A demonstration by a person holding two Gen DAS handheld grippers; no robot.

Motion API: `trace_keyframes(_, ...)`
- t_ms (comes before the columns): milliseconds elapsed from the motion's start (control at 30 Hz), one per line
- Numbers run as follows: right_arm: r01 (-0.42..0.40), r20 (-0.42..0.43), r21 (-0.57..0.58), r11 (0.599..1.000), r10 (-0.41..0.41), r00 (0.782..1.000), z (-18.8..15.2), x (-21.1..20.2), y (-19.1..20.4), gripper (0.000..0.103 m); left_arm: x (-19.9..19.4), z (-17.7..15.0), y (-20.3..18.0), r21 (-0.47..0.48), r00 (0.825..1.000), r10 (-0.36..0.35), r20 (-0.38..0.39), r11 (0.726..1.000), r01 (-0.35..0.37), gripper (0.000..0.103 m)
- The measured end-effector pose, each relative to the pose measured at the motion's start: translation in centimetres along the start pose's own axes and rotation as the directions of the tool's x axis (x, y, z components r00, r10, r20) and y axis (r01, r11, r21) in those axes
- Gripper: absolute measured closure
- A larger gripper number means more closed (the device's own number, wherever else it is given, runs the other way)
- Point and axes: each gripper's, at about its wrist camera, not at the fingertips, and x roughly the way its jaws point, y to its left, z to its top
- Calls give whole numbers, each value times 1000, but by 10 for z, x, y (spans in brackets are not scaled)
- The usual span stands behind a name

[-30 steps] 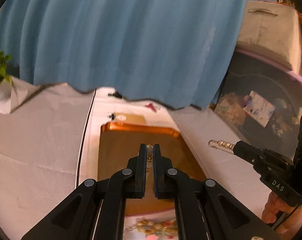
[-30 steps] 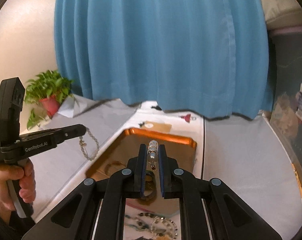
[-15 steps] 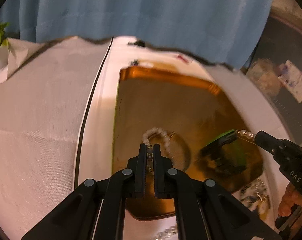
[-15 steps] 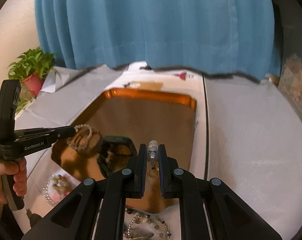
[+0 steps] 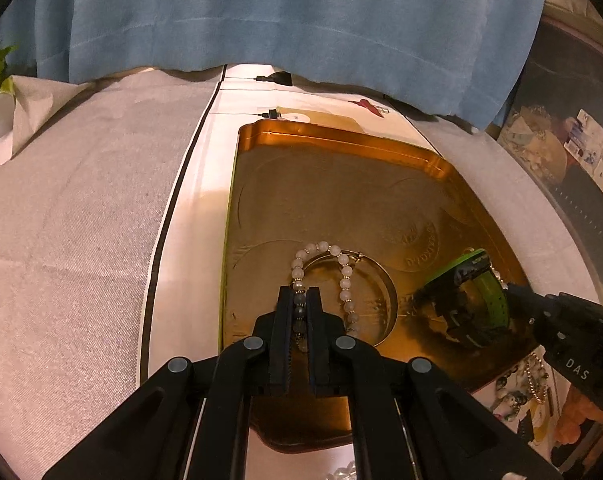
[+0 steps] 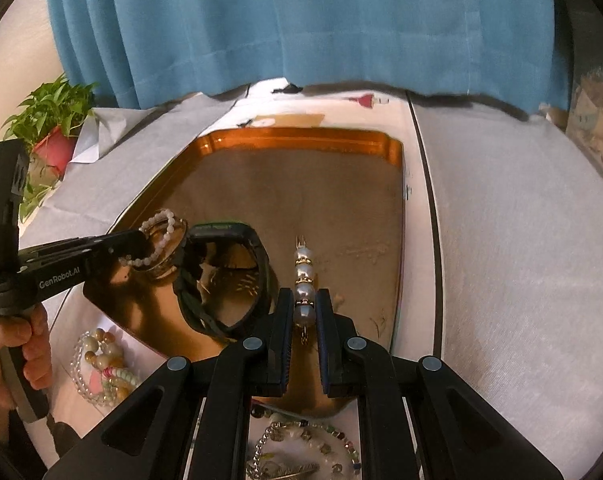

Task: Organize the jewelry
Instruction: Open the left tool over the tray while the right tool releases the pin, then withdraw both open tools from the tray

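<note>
A shiny copper tray (image 5: 341,184) lies on a white cloth; it also shows in the right wrist view (image 6: 301,184). My left gripper (image 5: 300,294) is shut on a white bead bracelet (image 5: 333,256) whose loop rests on the tray's near left part, over a gold bangle (image 5: 381,280). My right gripper (image 6: 304,296) is shut on a short pearl piece (image 6: 304,276) held low over the tray's near right. A green and black strap (image 6: 221,276) lies on the tray between the two grippers. The left gripper and bracelet (image 6: 157,240) show at the left of the right wrist view.
Loose bead bracelets (image 6: 101,364) and a chain bracelet (image 6: 301,448) lie on the cloth in front of the tray. A potted plant (image 6: 53,128) stands at the far left. A blue curtain (image 5: 281,20) hangs behind the table. Dark clutter (image 5: 573,152) sits at the right.
Both grippers have come down and forward from high above the table to just over the tray, each still holding its piece. The bead bracelet's loop now rests on the tray.
</note>
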Motion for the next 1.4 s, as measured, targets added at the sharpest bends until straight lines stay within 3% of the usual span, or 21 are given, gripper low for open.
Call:
trace_keyframes(333,1,-17,8,1000,-1,1000,-1,2,0,91,4,3,-1,-6,1000,1,-4,1000,-1,98)
trace_keyframes(433,6,-21,2,1000,-6,1000,-1,3,2,89,6,5,-2,1,1000,-2,-5,1000,2,92)
trace_keyframes(500,-3,-19,-3,1000,3,1000,-1,2,3,80,5,6,-4,14,1000,-11,-1,1000,11,84)
trace_keyframes(533,-3,-17,-4,1000,3,1000,-1,1,3,65,4,5,-5,22,1000,-10,5,1000,10,58)
trace_keyframes(567,4,-13,0,1000,-4,1000,-1,0,2,56,2,3,-8,35,1000,-2,9,999,2,43)
trace_keyframes(633,-25,2,3,1000,25,1000,-2,-4,1,49,-9,-3,-20,67,1000,0,-19,998,1,36)
trace_keyframes(700,-2,7,-1,1000,2,1000,-6,-14,5,49,-31,-9,-32,114,999,49,18,992,-51,32)
trace_keyframes(767,17,43,-10,1000,-17,999,-11,-35,11,49,-61,-15,-42,133,995,79,61,987,-86,20)
trace_keyframes(1000,37,117,22,999,-40,992,-33,-130,37,36,-179,-42,-69,93,991,11,132,995,-23,16)
trace_keyframes(1267,32,190,-21,999,-27,981,-65,-263,98,26,-311,-77,-112,84,965,25,260,995,-49,7)
trace_keyframes(1400,37,220,6,999,-37,975,-79,-324,116,23,-354,-94,-127,83,961,6,276,996,-30,5)
